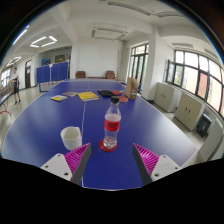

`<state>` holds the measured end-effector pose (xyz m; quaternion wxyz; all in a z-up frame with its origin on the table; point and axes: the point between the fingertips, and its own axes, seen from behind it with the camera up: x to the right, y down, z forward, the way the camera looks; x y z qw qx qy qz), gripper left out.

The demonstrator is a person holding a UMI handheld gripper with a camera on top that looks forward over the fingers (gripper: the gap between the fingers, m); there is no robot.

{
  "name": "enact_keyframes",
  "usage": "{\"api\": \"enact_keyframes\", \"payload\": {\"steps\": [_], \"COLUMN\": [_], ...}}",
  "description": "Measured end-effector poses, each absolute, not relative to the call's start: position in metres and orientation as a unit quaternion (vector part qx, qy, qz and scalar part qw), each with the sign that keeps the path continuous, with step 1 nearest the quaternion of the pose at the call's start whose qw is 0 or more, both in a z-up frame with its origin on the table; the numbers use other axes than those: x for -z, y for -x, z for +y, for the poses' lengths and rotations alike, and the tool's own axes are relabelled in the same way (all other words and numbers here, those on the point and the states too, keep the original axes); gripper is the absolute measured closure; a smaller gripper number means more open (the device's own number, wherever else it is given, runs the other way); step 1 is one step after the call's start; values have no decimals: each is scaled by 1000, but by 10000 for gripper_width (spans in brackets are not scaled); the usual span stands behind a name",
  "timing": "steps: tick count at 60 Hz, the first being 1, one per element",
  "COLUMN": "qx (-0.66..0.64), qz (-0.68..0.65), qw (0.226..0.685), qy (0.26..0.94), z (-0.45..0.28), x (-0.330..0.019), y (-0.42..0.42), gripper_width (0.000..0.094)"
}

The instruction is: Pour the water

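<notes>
Gripper view, the only one: gripper (110, 157) hangs low over a big blue table (45, 125), fingers spread wide apart w/ nothing between the pads (78, 159), so it holds nothing. Just ahead of the fingers, roughly midway btw them, stands a clear plastic bottle (112, 125), upright, red cap (115, 100) on, red label round the middle; it rests on the table by itself, not touched. To its left, near but apart, sits a white cup (71, 137), upright, also just beyond the left finger. Can't tell if there's water in the cup, or how full the bottle is. Farther back on the table: a yellow flat thing (89, 96), a pale sheet (58, 98) beside it, and a brownish box-like item (131, 88) toward the far right side, all well apart from bottle & cup. Room behind has windows (195, 72) at right, ceiling lights, chairs at the far end. Progress, judging from this: basically nothing done yet. Bottle not grasped, cap apparently on, cup waiting. Left to do, prob.: close in on the bottle, grip it, get it over the cup, tip & pour, set it back. Cap may be a snag if it's really screwed on.
</notes>
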<state>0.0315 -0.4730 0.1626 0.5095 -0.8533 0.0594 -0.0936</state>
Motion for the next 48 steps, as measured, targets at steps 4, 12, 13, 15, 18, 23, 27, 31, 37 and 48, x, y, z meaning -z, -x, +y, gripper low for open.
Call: {"api": "enact_keyframes", "payload": {"steps": [4,12,13,15,18,23,27,31,37,48], "qx": [92,90,88,83,80,86,90,88,90,91], "qz": [59,60,61,59,60,56,48,46,55,58], "qw": [508,503,502,502,502,505,508,509,514,514], "qy": [855,858,859,859,859,857,855,855,852,851], "z": [-513,-600,-608,-626,-648,-675,-693,-700,-709,-709], "x": [-185,-211,-214,-218,-228,-237,-246,-249,-254,-257], "y": [-20,7,9,15,21,26,30,32,29,28], "gripper_width": [79,84,84,88,84,83,85,81,83,86]}}
